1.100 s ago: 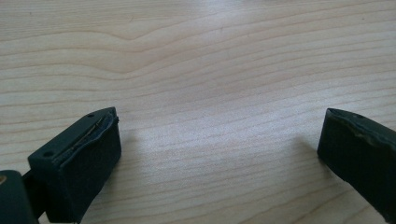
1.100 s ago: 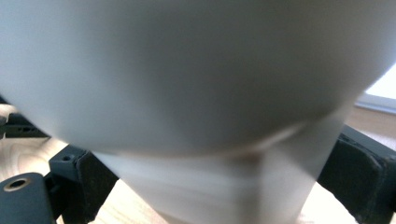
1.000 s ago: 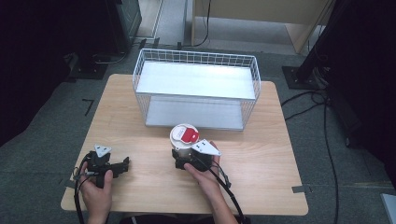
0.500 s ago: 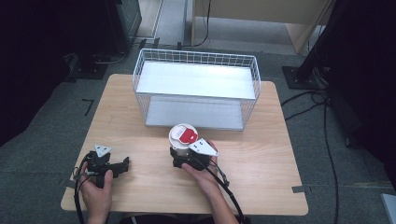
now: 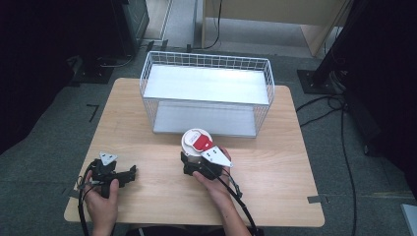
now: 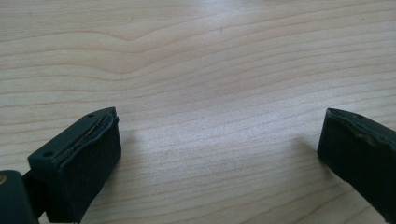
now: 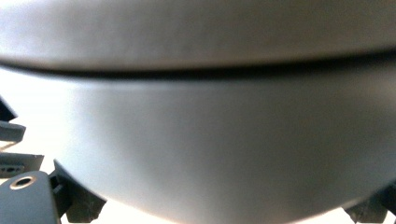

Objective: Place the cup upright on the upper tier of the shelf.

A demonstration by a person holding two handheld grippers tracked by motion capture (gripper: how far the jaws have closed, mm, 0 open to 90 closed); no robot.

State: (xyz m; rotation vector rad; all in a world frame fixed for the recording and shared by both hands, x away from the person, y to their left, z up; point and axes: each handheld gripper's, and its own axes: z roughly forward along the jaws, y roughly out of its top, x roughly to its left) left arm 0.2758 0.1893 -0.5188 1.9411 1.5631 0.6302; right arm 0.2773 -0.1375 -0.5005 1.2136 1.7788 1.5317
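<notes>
Bright overhead light washed the table; surroundings stayed dark. The right gripper view was blurred, overexposed.

Camera positions, as I read them from my station.

High view: I look forward and down from above the person's edge of the wooden table, taking in the whole top, the wire basket at its far side, and the floor around it.

Left gripper view: very near the tabletop, low and facing along the grain, well to the near left of the basket. I find this same wood in the high view.

Right gripper view: pressed close against a blurred white container just in front of the basket; I also see it in the high view.
</notes>
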